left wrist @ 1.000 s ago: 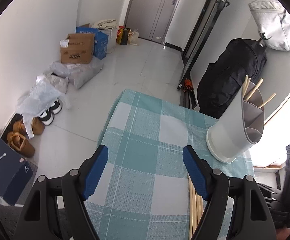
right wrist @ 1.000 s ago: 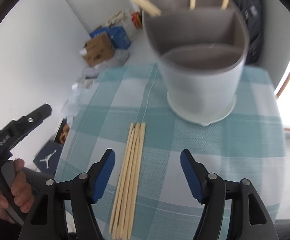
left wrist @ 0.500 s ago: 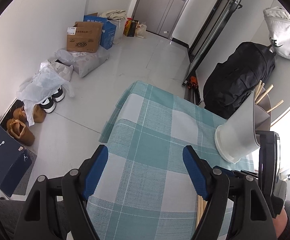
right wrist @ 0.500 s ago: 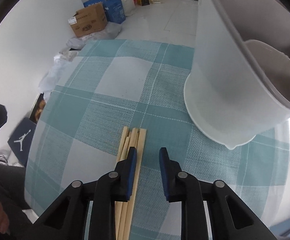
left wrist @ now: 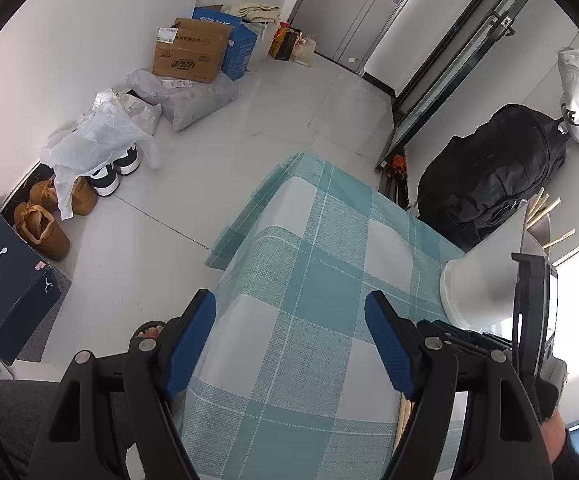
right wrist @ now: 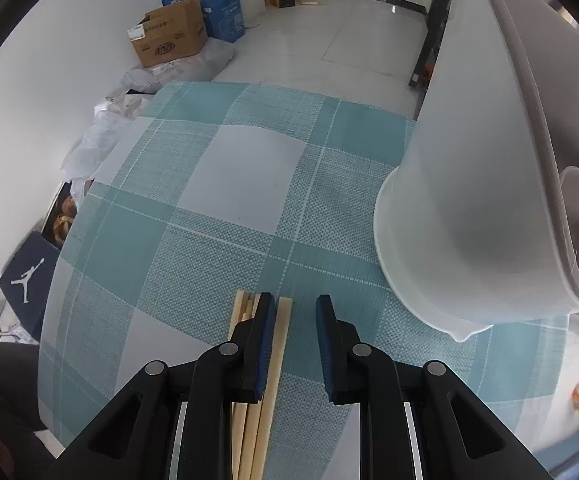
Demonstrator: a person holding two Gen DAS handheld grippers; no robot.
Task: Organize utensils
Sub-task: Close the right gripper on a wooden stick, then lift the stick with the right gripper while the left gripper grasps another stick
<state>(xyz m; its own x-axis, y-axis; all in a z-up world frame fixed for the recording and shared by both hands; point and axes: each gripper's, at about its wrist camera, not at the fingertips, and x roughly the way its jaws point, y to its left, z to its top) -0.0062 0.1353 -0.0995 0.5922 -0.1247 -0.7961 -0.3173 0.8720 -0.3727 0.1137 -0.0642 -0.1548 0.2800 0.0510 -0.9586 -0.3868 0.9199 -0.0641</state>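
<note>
Low over the checked cloth of the counter [right wrist: 217, 184], the right gripper [right wrist: 293, 320] has dropped from a wide stance above the chopsticks [right wrist: 279, 344] to a narrow one right at them. Its jaws have just been closing, and one stick at the right edge of the bundle now lies in the gap between the blue pads; a sliver of daylight remains beside it, so the pinch does not look complete and nothing is lifted. The other sticks lie just left of and under the left pad, flat on the cloth. Just beyond, to the right, stands the white utensil holder [right wrist: 469, 208], with a few chopsticks already poking from its top in the left wrist view. The left gripper [left wrist: 289, 328] hangs wide and empty over the near part of the counter, as it did a second ago. By my reading, the next stick is being singled out for the holder.
</note>
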